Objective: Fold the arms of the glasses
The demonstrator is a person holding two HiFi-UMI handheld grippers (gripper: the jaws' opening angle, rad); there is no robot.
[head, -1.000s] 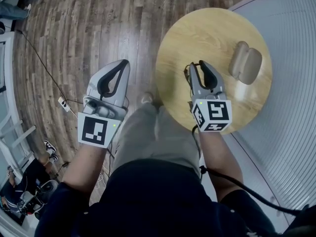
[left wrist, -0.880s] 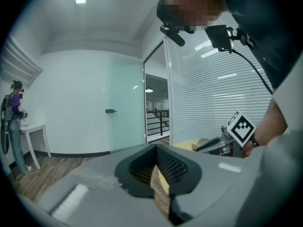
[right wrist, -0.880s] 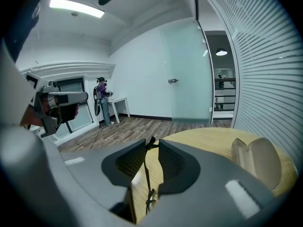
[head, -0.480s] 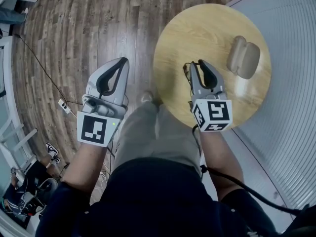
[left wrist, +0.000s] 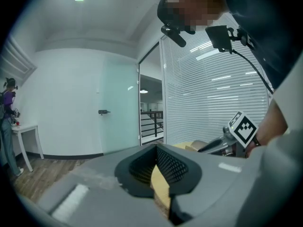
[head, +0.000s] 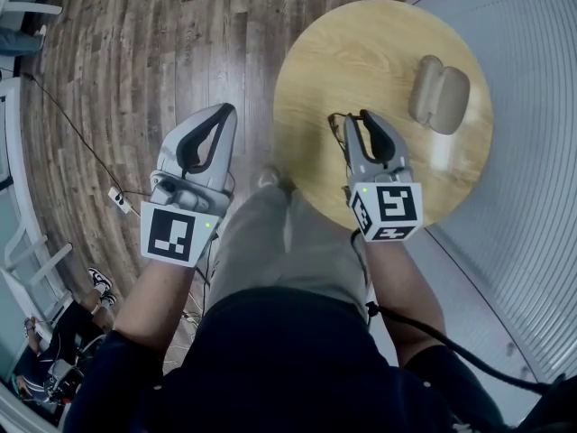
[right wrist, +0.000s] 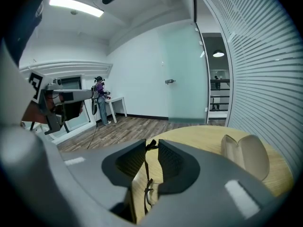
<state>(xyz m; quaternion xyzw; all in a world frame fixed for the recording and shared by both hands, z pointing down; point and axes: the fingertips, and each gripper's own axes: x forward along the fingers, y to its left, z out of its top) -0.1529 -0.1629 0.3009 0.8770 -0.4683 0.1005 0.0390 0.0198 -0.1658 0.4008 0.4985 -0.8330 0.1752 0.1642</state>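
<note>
We see the right tool (head: 362, 115) over the near-left part of the round wooden bench (head: 361, 43). Its jaws have just been closing with the glasses (right wrist: 152, 145) between them. The right gripper view settles the grip: the tips are clenched on a dark bit of the frame, and one thin arm runs back through the gap between the pads with bench wood underneath. The head view gives only a thin dark wire sticking out left of those tips, so we can't read the grip from there. The left tool (head: 223, 113) hangs off the bench over the wood floor (head: 117, 70), well apart from the glasses. Its own view shows tips together with nothing in them, just a sliver of bench through the loop behind the tips. The beige case (head: 439, 95) sits on the far-right side of the bench, apart from the right tool. The right gripper view shows it side-on as two rounded halves. The left gripper view also catches the right tool's marker cube, and the right gripper view catches the left tool at its left edge.
</note>
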